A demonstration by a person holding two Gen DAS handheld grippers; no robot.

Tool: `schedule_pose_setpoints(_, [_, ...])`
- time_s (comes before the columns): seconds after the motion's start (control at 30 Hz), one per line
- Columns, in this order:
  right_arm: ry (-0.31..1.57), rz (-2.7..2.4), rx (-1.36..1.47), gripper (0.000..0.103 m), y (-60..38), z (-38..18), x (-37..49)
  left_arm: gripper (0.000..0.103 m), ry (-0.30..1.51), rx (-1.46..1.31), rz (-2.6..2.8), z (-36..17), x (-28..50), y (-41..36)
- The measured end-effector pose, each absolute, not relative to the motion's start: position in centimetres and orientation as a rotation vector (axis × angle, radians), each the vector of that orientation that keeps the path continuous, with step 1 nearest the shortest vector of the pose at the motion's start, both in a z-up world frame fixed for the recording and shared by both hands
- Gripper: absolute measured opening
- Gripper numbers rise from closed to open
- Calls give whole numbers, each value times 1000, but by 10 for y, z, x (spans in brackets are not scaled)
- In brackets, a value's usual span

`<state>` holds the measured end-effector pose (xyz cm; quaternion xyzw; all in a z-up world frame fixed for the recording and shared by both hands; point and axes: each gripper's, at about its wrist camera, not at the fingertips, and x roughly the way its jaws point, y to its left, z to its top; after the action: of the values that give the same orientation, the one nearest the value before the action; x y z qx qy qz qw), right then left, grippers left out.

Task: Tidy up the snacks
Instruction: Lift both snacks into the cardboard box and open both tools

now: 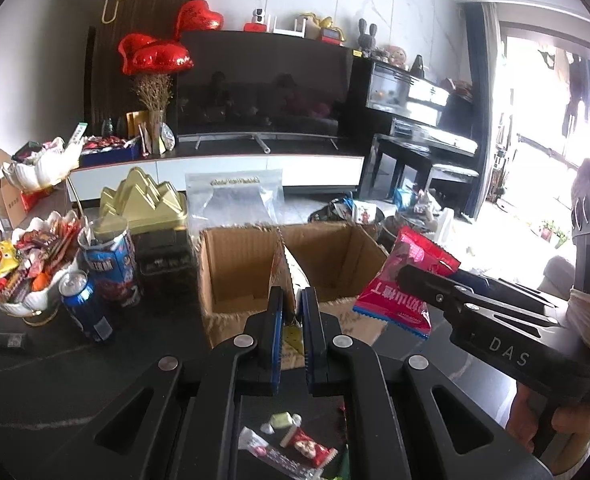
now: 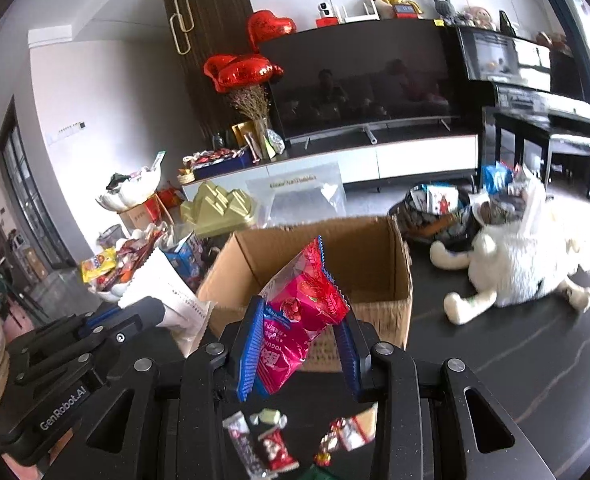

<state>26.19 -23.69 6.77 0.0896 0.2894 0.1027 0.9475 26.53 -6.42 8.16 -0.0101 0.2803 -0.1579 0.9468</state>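
— Snack packet (image 2: 299, 320), red and pink foil with zigzag ends: what's printed on it?
— "YOGUR…" plus Chinese characters; red fruit is pictured. The right gripper (image 2: 301, 344) pinches it between blue pads, above the near edge of the open cardboard box (image 2: 379, 248).
— And the other tool?
— The left gripper (image 1: 293, 320) is clamped on a thin upright card packet (image 1: 285, 268) before the box. Gripper bodies read "DAS" and "GenRobot.AI".
— Loose items?
— Small wrapped candies (image 2: 273, 416) on the dark table (image 2: 495, 352).

My right jaws pinch a red snack packet (image 2: 299, 320), tilted, at the open cardboard box's (image 2: 375, 252) near wall. My left jaws clamp a thin serrated-edged packet (image 1: 289, 280) upright. Loose sweets (image 2: 273, 440) lie at six o'clock on the bench.
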Motion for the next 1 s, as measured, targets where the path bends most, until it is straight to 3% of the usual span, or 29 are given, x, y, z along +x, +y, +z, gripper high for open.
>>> schedule_pose_setpoints(0.73, [611,218,126,37,-232,63,344,12,583,31,-254,76,351,-70])
schedule_pose_setpoints(0.77, [610,210,127,40,-233,62,348,20,581,33,-231,75,353,-70])
schedule_pose_setpoints(0.8, [614,199,127,50,-234,60,352,32,581,29,-221,74,354,-70])
schedule_pose_setpoints(0.83, [620,190,126,57,-234,58,353,37,582,17,-214,74,355,-69])
schedule_pose_setpoints(0.87, [622,174,128,61,-235,57,354,37,589,11,-206,73,355,-67])
schedule_pose_setpoints(1.0, [625,161,131,61,-238,52,347,39,598,15,-194,71,343,-65])
